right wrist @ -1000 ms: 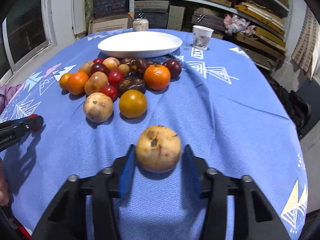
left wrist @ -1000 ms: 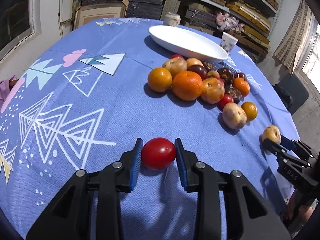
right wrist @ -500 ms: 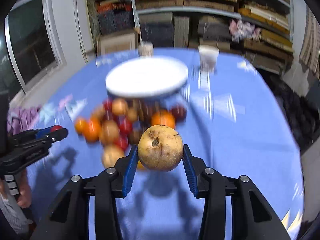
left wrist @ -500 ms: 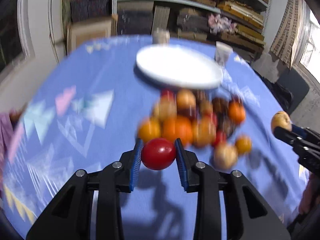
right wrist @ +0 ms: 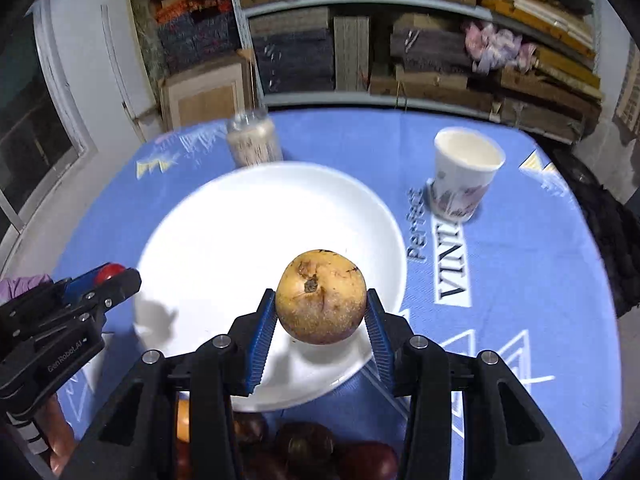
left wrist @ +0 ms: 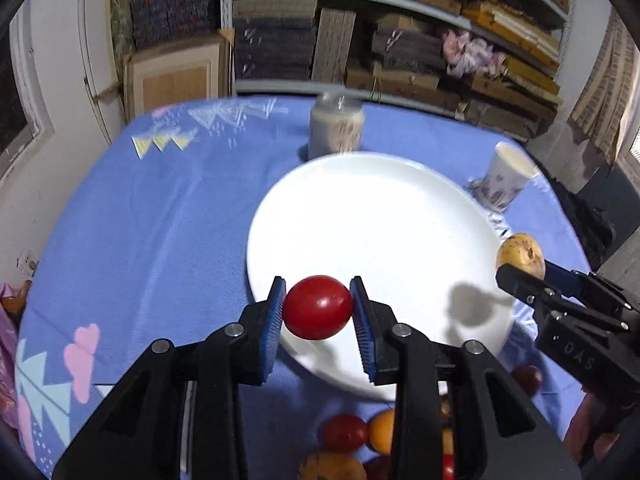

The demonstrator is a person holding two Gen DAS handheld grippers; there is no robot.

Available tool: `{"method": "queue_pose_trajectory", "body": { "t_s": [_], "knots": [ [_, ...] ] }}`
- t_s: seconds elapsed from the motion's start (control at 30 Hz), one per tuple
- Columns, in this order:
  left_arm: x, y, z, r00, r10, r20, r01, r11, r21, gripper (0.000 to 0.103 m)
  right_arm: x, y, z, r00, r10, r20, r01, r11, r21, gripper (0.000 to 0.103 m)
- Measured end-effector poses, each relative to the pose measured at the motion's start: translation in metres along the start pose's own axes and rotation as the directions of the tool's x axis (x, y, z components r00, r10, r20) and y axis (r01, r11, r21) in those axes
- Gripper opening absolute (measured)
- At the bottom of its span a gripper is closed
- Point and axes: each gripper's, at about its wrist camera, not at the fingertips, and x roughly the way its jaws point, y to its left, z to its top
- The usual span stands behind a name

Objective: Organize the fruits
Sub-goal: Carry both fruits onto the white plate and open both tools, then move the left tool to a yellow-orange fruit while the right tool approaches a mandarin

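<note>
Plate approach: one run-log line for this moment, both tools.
left tool: shut on red tomato | right tool: shut on yellow-brown fruit | both held above white plate | plate: bare

My two wrist views look steeply down along each hand-held gripper, close above the tabletop (left wrist: 160,240); both share the white plate (left wrist: 380,216) (right wrist: 240,220) and shelves (right wrist: 400,40).
</note>
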Motion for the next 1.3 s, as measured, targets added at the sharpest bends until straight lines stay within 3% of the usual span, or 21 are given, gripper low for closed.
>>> {"method": "queue_pose_trajectory", "body": {
  "t_s": [0.13, 0.17, 0.2, 0.27, 0.4, 0.5, 0.57, 0.63, 0.67, 0.7, 0.77, 0.87, 1.03, 1.3],
  "knots": [
    [0.033, 0.001, -0.002, 0.999, -0.007, -0.052, 0.007, 1.0, 0.002, 0.032, 0.027, 0.004, -0.007, 0.998, -0.024, -0.05, 0.023, 0.999, -0.031, 0.045],
    [0.035, 0.0, -0.005, 0.998, -0.007, -0.058, 0.007, 1.0, 0.003, 0.035, 0.028, 0.004, -0.007, 0.999, -0.024, -0.049, 0.023, 0.999, -0.031, 0.046],
    [0.036, 0.0, -0.006, 0.998, 0.002, -0.06, -0.001, 1.0, 0.009, 0.043, 0.03, 0.006, -0.007, 0.998, -0.023, -0.055, 0.021, 0.999, -0.04, 0.046],
    [0.029, 0.001, -0.007, 0.999, -0.009, -0.04, 0.009, 1.0, 0.009, 0.051, 0.027, 0.008, -0.007, 0.999, -0.043, -0.029, 0.042, 0.998, -0.049, 0.058],
    [0.014, 0.003, -0.007, 1.0, -0.003, -0.002, 0.002, 1.0, -0.008, 0.069, 0.009, 0.013, -0.003, 0.997, -0.07, 0.025, 0.072, 0.994, -0.077, 0.062],
    [-0.002, 0.008, -0.012, 1.0, 0.009, 0.02, -0.009, 1.0, -0.01, 0.069, -0.01, 0.013, -0.005, 0.996, -0.062, 0.062, 0.067, 0.995, -0.079, 0.063],
    [-0.019, 0.017, -0.02, 0.999, 0.004, 0.04, -0.003, 0.999, -0.034, 0.069, -0.031, 0.012, -0.01, 0.994, -0.034, 0.101, 0.042, 0.996, -0.074, 0.068],
    [-0.039, 0.03, -0.031, 0.998, 0.003, 0.065, 0.002, 0.998, -0.069, 0.074, -0.064, 0.009, -0.021, 0.982, 0.001, 0.191, 0.015, 0.997, -0.082, 0.081],
    [-0.051, 0.038, -0.039, 0.996, 0.01, 0.084, -0.002, 0.996, -0.093, 0.082, -0.087, 0.006, -0.032, 0.962, 0.021, 0.272, 0.005, 0.995, -0.096, 0.086],
    [-0.059, 0.043, -0.046, 0.995, 0.017, 0.1, -0.005, 0.994, -0.11, 0.091, -0.104, 0.004, -0.04, 0.943, 0.018, 0.333, 0.017, 0.995, -0.102, 0.099],
    [-0.079, 0.056, -0.069, 0.99, 0.037, 0.138, -0.016, 0.989, -0.144, 0.095, -0.125, -0.003, -0.058, 0.922, -0.022, 0.387, 0.061, 0.994, -0.087, 0.1],
    [-0.097, 0.062, -0.105, 0.99, 0.012, 0.139, 0.008, 0.99, -0.142, 0.095, -0.136, -0.019, -0.094, 0.939, -0.009, 0.343, 0.033, 0.997, -0.065, 0.1],
    [-0.101, 0.062, -0.162, 0.997, 0.029, 0.076, -0.02, 0.994, -0.112, 0.095, -0.136, -0.046, -0.138, 0.959, 0.055, 0.278, -0.07, 0.997, 0.042, 0.1],
    [-0.085, 0.047, -0.171, 0.997, 0.076, 0.024, -0.075, 0.996, -0.039, 0.095, -0.123, -0.067, -0.154, 0.958, 0.129, 0.255, -0.167, 0.977, 0.133, 0.1]
  ]
}}
